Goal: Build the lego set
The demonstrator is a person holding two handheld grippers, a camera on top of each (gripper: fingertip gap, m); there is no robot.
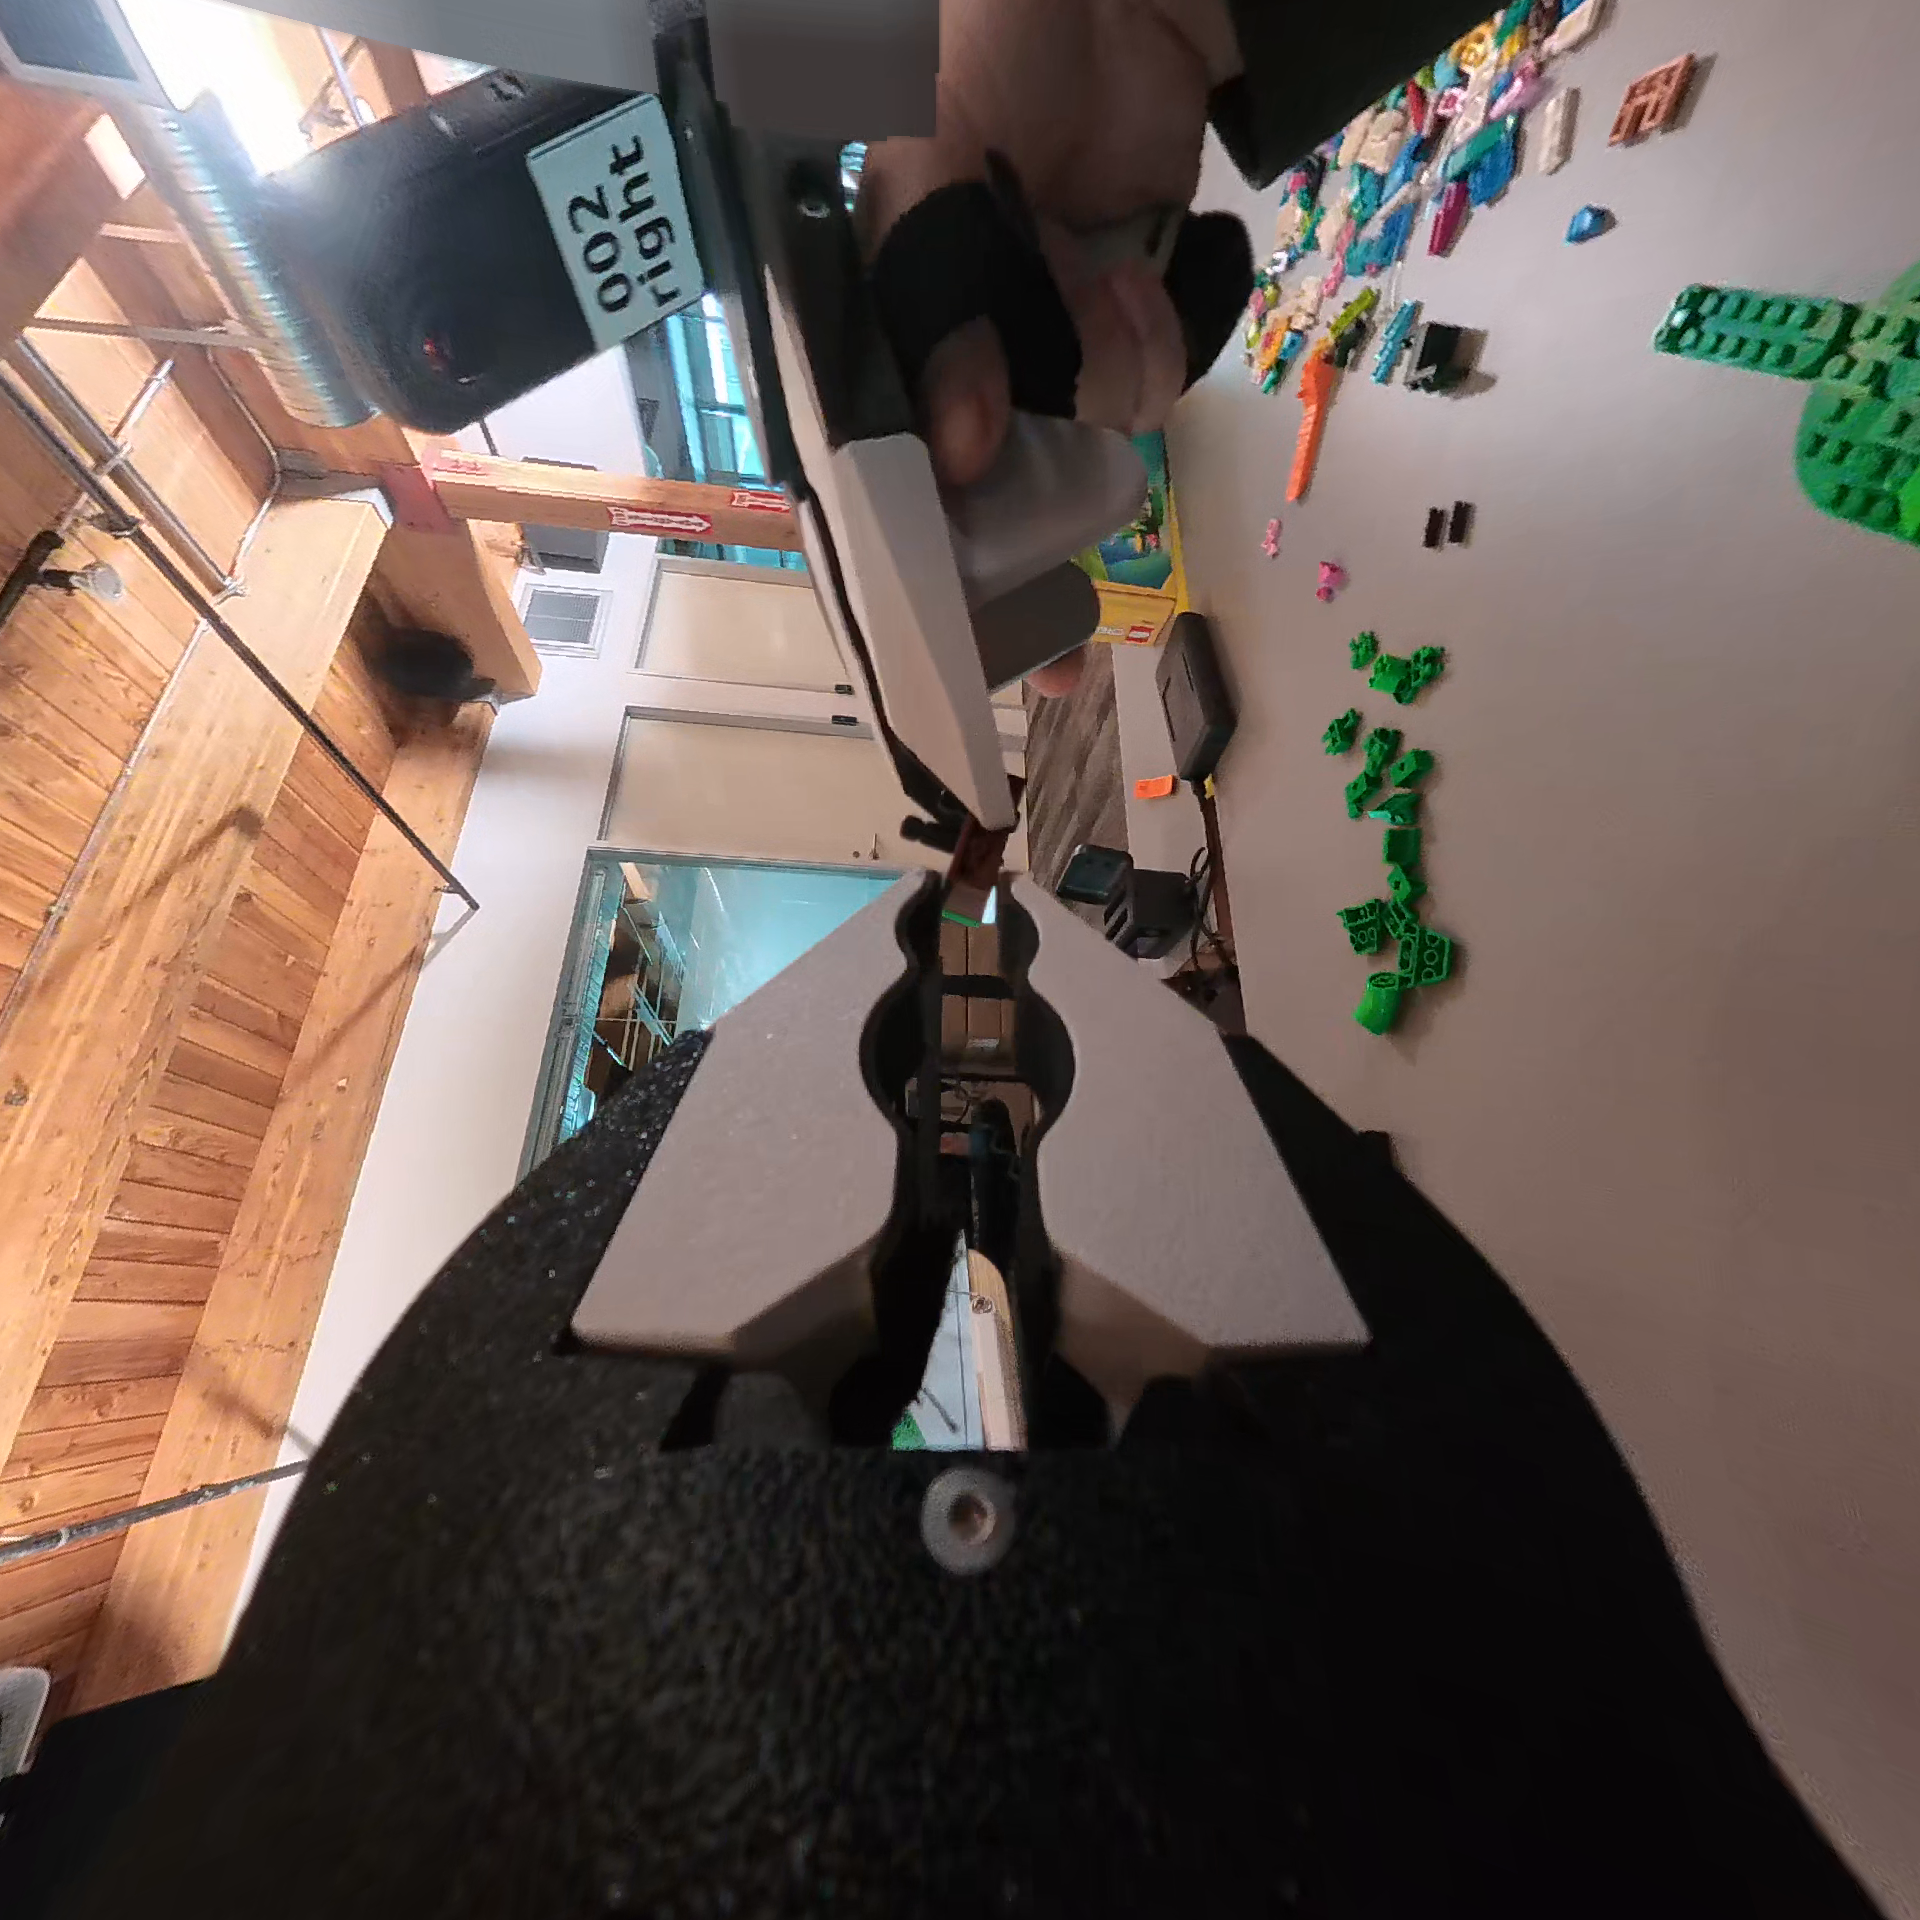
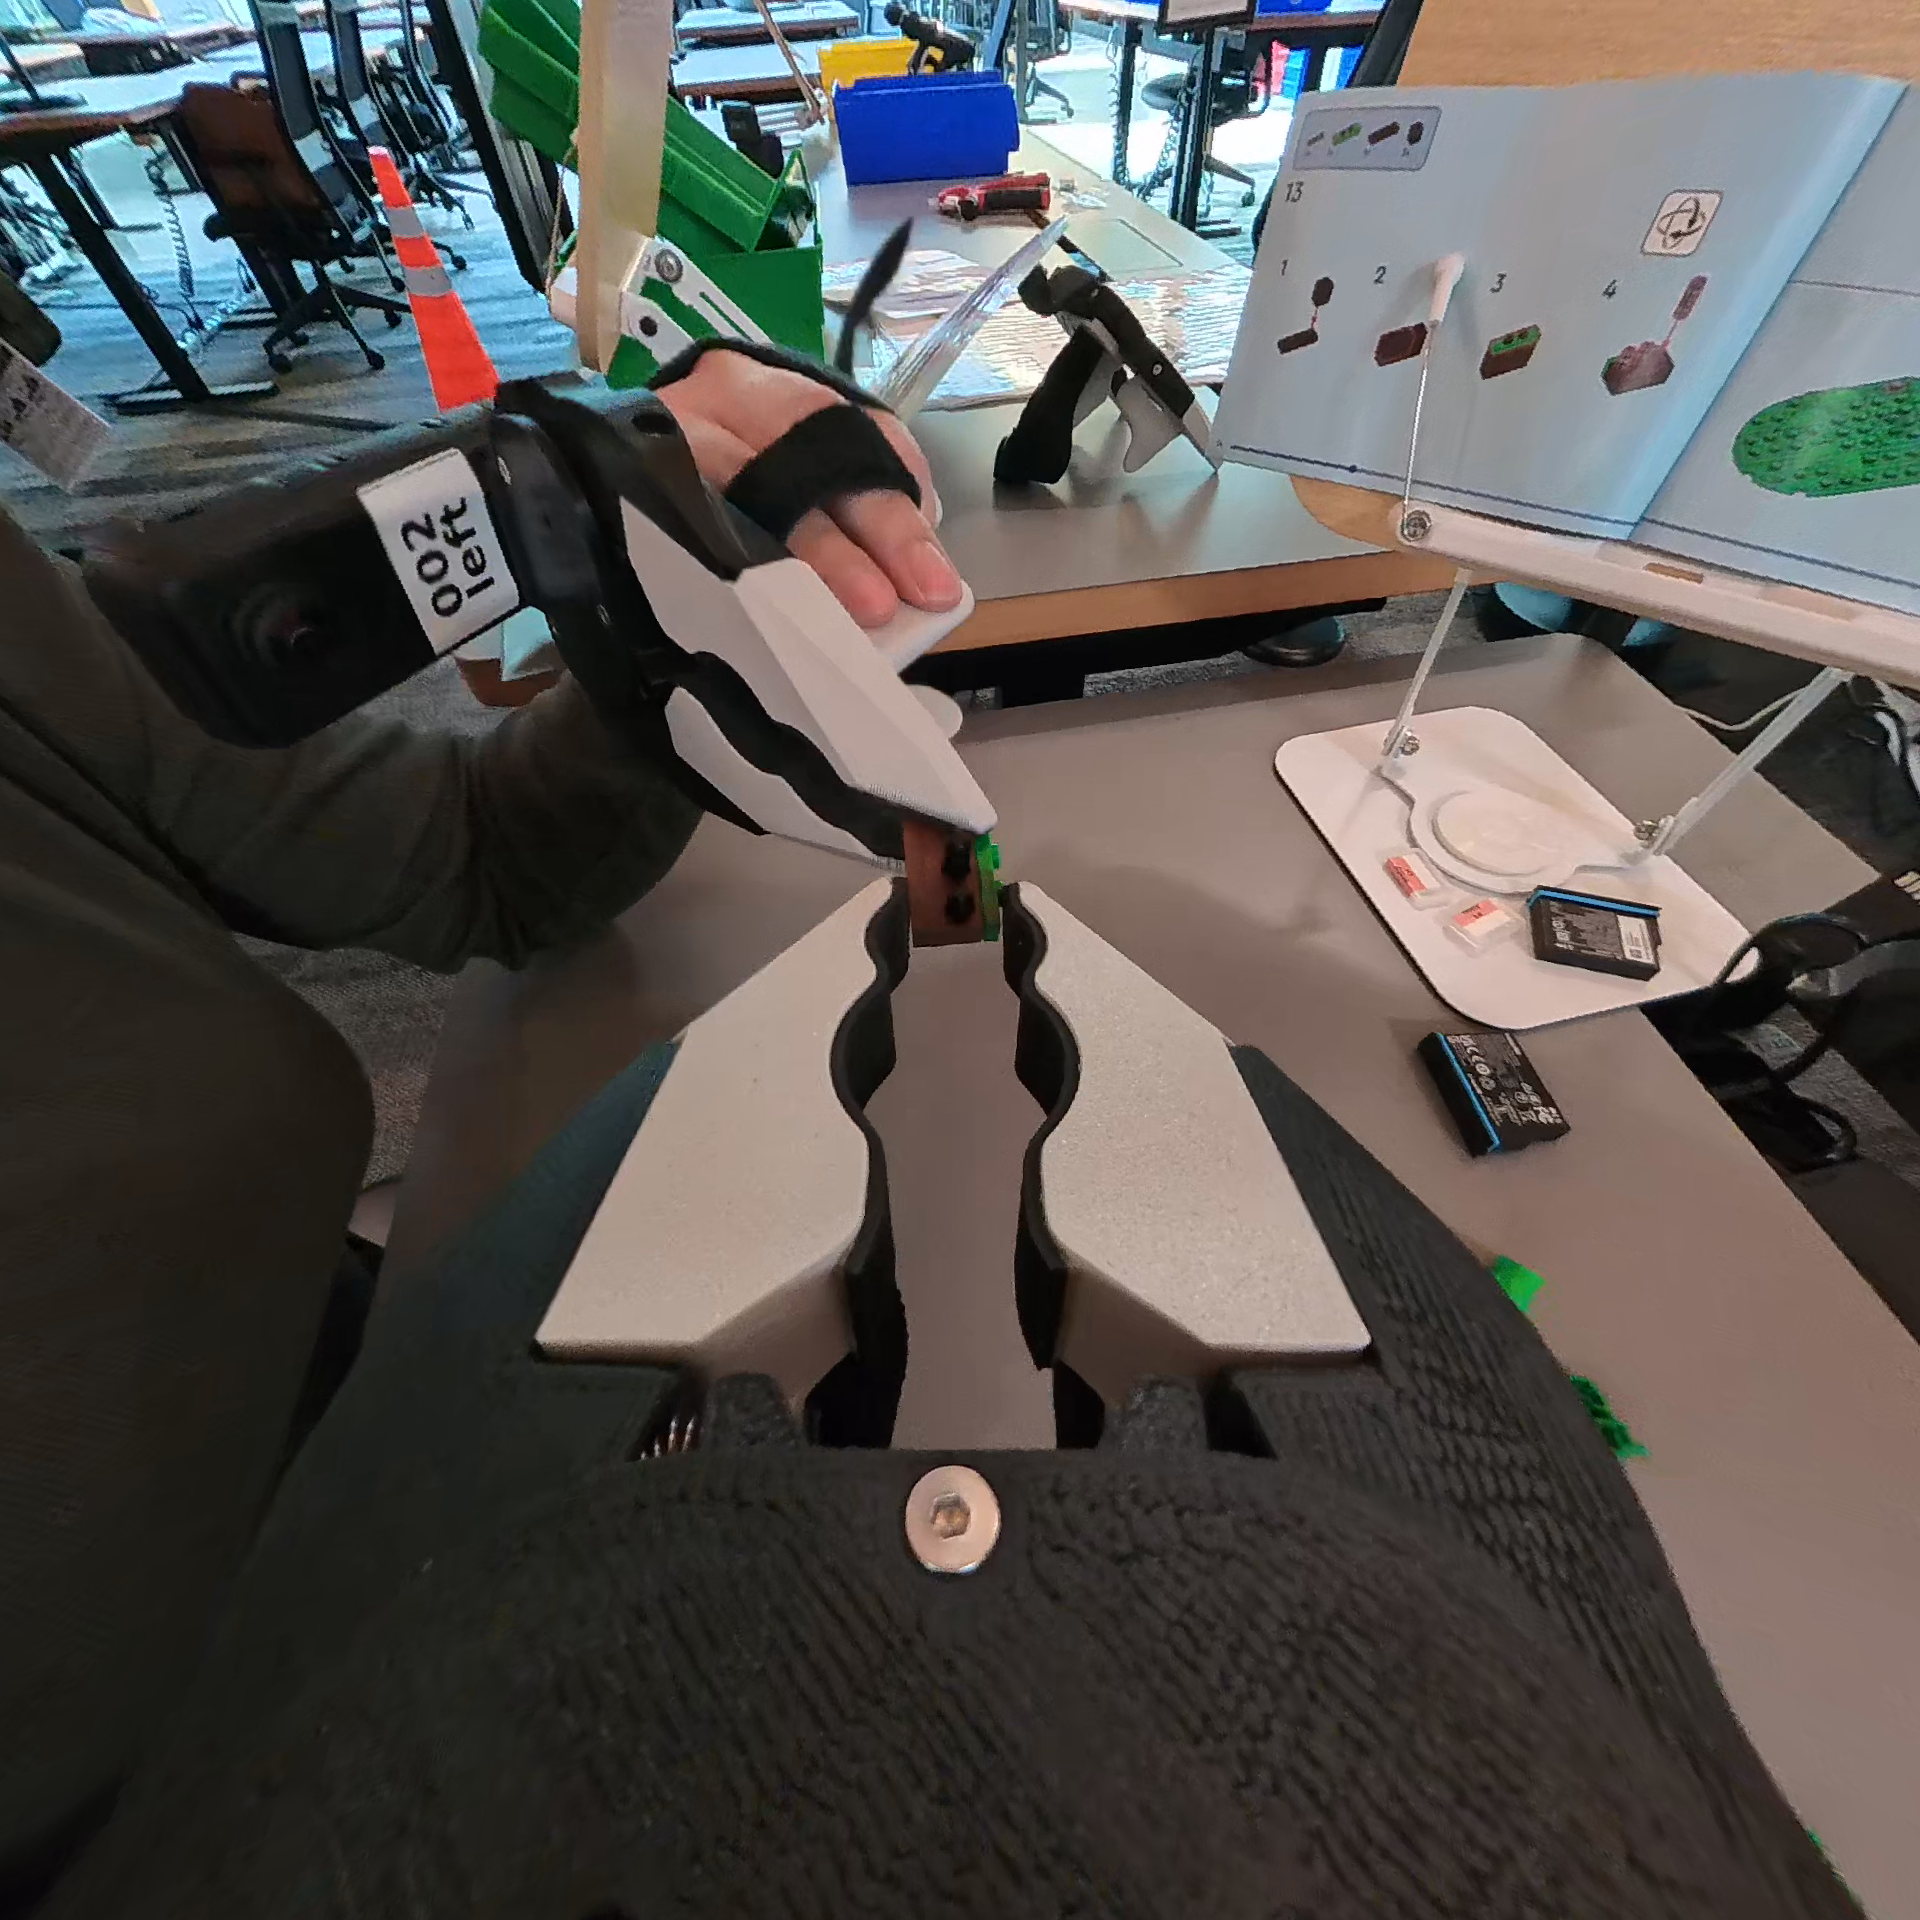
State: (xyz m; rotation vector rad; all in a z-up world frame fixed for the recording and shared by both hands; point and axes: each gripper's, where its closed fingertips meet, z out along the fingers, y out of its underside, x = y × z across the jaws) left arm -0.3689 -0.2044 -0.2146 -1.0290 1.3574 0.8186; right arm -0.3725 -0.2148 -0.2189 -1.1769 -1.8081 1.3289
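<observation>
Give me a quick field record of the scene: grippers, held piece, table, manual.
left gripper: shut on brown-and-green piece, held above the table
right gripper: fingertips flank the same piece; contact unclear
green plate: on table, untouched
loose green bricks: scattered on table
mixed bricks: pile farther along the table
manual: open on stand
batteries: one on table, one on stand base
</observation>
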